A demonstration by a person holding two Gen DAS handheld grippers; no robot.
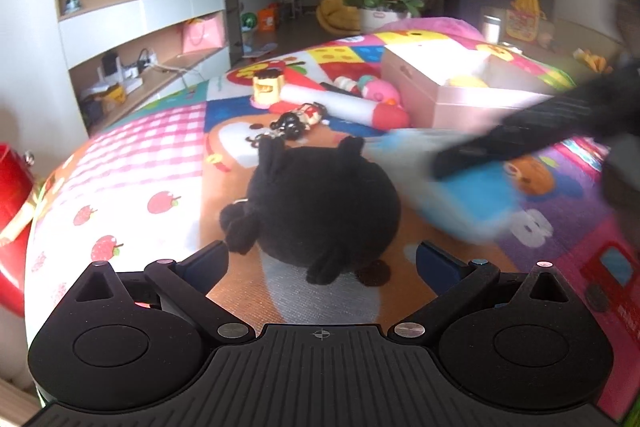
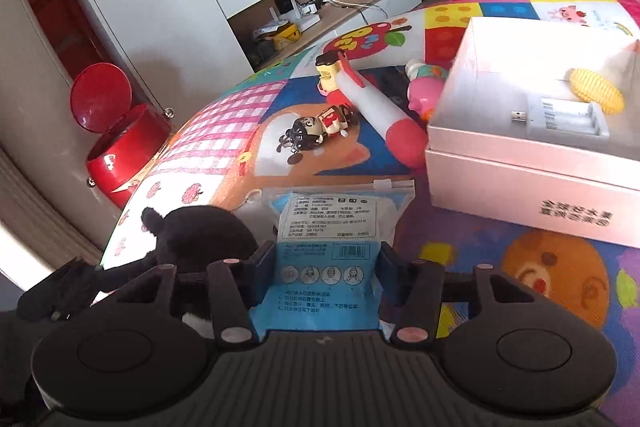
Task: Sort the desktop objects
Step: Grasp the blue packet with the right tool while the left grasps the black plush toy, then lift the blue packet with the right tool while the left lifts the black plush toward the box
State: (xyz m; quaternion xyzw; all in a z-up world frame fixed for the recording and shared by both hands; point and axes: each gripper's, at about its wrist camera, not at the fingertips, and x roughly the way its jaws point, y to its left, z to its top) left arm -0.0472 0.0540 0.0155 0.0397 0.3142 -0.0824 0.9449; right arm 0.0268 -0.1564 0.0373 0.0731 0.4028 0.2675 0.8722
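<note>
A black plush toy (image 1: 320,203) lies on the colourful mat just ahead of my open left gripper (image 1: 320,263), whose fingers flank its near end without touching. It also shows in the right wrist view (image 2: 200,231). My right gripper (image 2: 326,267) is shut on a blue mask packet (image 2: 332,235); it appears blurred in the left wrist view (image 1: 460,195). The open pink-white box (image 2: 520,171) stands to the right and holds a yellow corn toy (image 2: 596,91) and a white charger (image 2: 568,115).
On the mat beyond lie a white-and-red pen toy (image 2: 380,107), a small figure keychain (image 2: 320,127), a yellow cup toy (image 1: 268,87) and a pink toy (image 2: 424,95). A red bin (image 2: 120,147) stands left off the table.
</note>
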